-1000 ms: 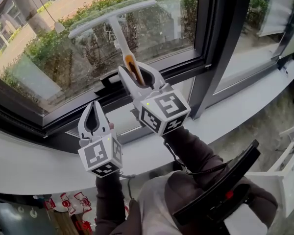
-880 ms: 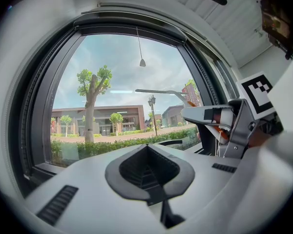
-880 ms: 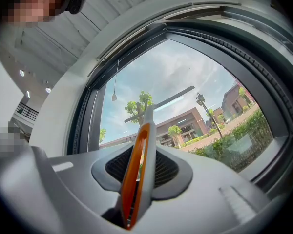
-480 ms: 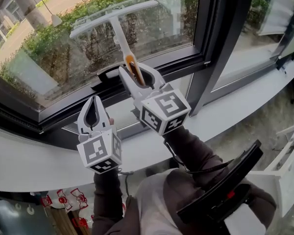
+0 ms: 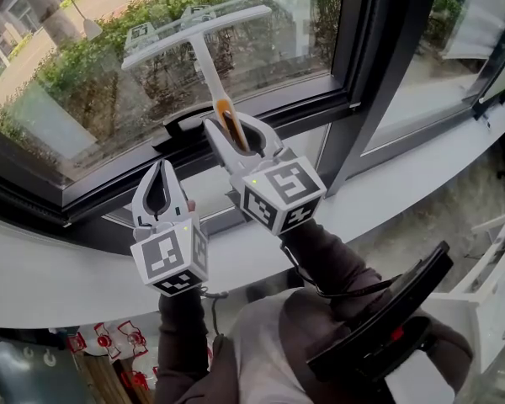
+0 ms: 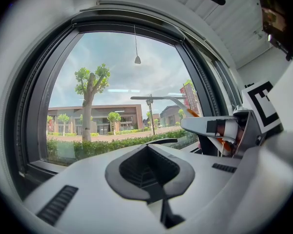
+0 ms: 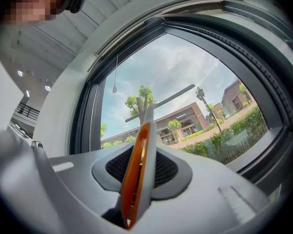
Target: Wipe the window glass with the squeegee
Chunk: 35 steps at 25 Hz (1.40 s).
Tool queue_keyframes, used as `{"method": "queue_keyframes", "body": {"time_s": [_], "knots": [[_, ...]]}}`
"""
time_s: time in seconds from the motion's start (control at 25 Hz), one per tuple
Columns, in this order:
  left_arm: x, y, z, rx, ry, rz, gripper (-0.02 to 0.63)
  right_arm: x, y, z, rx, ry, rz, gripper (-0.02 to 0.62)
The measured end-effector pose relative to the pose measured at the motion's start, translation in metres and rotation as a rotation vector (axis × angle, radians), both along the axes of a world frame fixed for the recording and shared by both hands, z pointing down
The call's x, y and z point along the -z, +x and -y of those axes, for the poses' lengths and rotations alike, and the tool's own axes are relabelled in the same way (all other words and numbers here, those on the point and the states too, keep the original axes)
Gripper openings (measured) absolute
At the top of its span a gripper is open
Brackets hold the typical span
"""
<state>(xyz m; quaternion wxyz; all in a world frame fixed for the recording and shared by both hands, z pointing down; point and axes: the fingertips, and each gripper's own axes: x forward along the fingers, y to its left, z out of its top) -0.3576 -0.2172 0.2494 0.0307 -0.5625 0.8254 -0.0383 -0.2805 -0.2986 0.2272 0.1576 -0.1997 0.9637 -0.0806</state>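
Our right gripper (image 5: 238,133) clamps the squeegee (image 5: 204,57) handle, jaws just been tightening on it. The left gripper (image 5: 158,168) is pinched closed on nothing, nearer us. Blade's against the window glass (image 5: 84,82), so we're probably mid-wipe, with the lower strip left to do.

Head cam: from above, steeply down at window (image 5: 59,99), near. L & R gripper cams: low along own jaws, facing out thru it. All 3 share squeegee (image 5: 198,28).
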Motion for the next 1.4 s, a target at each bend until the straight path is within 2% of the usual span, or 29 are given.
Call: {"method": "queue_keyframes", "body": {"time_s": [1.4], "knots": [[-0.021,0.012,0.009,-0.054,-0.041,0.003,0.002,-0.069,0.002,-0.010,0.022,-0.113,-0.098,0.074]]}}
